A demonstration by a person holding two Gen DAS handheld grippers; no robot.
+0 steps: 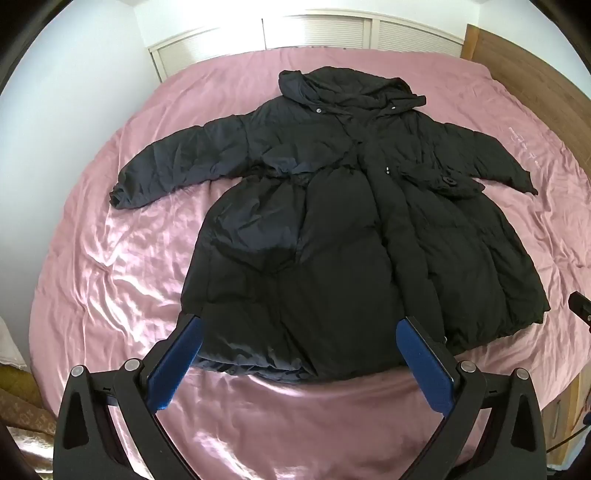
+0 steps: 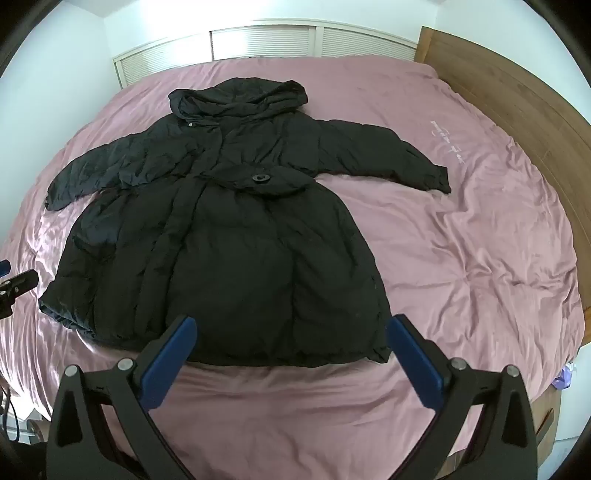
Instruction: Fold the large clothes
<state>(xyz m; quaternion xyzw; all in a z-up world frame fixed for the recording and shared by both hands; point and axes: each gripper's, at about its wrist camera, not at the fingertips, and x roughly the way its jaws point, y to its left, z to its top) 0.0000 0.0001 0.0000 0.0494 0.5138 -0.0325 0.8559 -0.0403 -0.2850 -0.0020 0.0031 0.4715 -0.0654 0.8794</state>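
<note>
A long black padded coat with a hood lies spread flat on the pink bedsheet, front side up, both sleeves stretched out to the sides and the hood at the far end. My left gripper hovers open above the coat's near hem, nothing between its blue pads. In the right wrist view the same coat lies left of centre, and my right gripper is open above the hem's right part, holding nothing. The tip of the right gripper shows at the left view's right edge, and the left gripper's tip at the other view's left edge.
The bed fills both views, its sheet wrinkled. A wooden headboard runs along the right side. White slatted closet doors stand behind the bed's far edge. A patterned rug or floor shows at lower left.
</note>
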